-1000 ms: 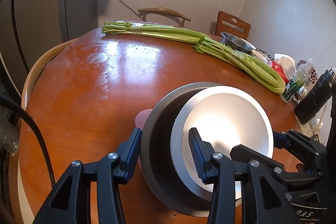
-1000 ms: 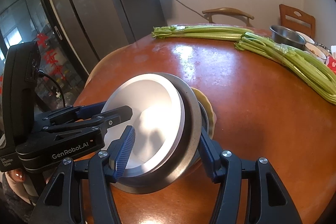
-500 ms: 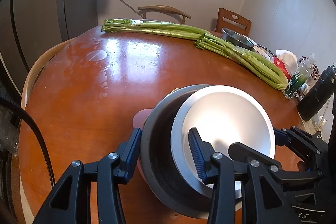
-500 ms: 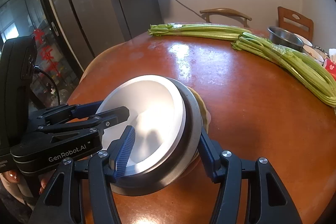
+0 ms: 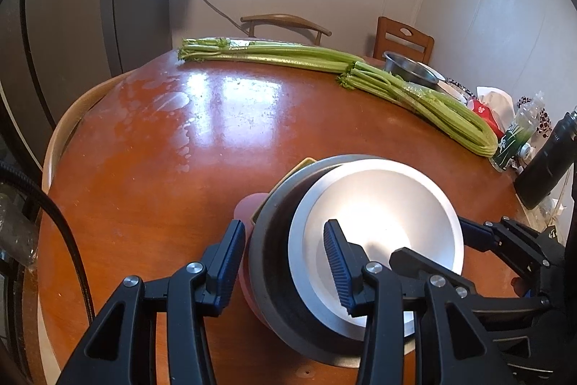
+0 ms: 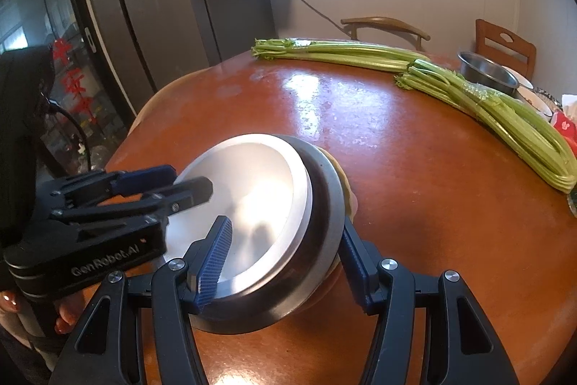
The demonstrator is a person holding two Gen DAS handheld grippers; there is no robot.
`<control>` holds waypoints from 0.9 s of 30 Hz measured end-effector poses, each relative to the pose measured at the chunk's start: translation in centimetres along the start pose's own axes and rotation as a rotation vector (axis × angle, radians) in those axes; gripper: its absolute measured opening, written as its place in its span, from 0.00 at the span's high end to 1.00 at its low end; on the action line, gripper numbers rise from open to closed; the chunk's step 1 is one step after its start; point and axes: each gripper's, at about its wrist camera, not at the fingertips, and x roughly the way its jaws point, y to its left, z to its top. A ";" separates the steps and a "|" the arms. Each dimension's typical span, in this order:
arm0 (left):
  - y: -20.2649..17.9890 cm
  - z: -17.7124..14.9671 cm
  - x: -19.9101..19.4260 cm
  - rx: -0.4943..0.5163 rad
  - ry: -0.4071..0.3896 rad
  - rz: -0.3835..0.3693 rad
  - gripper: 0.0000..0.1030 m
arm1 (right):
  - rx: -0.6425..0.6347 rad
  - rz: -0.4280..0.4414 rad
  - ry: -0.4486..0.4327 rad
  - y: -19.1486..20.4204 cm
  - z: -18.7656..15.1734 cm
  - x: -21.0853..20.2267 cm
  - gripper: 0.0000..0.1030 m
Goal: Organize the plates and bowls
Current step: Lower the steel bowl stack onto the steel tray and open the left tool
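- Left wrist view: round table (image 5: 151, 147) fills the frame; two celery (image 5: 414, 92) bundles lie along the far side, clutter at far right.
- Nested stack sits near centre: dark bowl (image 5: 268, 262) with silver bowl (image 5: 378, 230) inside, both tilted. Pink and yellowish rims peek out underneath, so more dishes are probably below; can't tell what.
- Left gripper (image 5: 285, 262) straddles the near-left rim of the stack: one finger outside the dark bowl, the other inside the silver bowl. Jaws partly apart around both walls; contact looks likely, can't confirm the pinch is firm.
- Right gripper (image 6: 285, 255) does the same on the opposite rim in the right wrist view, jaws wide enough to span both bowls.
- Steel bowl (image 6: 487, 73) sits far right behind the celery, well apart from the stack.
- Progress, my read: stacking mostly done; stack is being handled two-handed and still needs settling flat. The far steel bowl is not yet collected.
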 end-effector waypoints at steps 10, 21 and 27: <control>0.1 0.0 -0.6 -0.004 -0.012 0.014 0.56 | -0.009 -0.045 -0.014 -0.4 0.0 -0.3 0.40; -0.4 -0.5 -3.7 0.010 -0.074 0.065 0.56 | -0.036 -0.060 -0.099 0.0 0.0 -3.5 0.40; -1.3 -1.8 -5.8 0.019 -0.108 0.095 0.56 | -0.052 -0.071 -0.131 0.3 -1.0 -5.4 0.40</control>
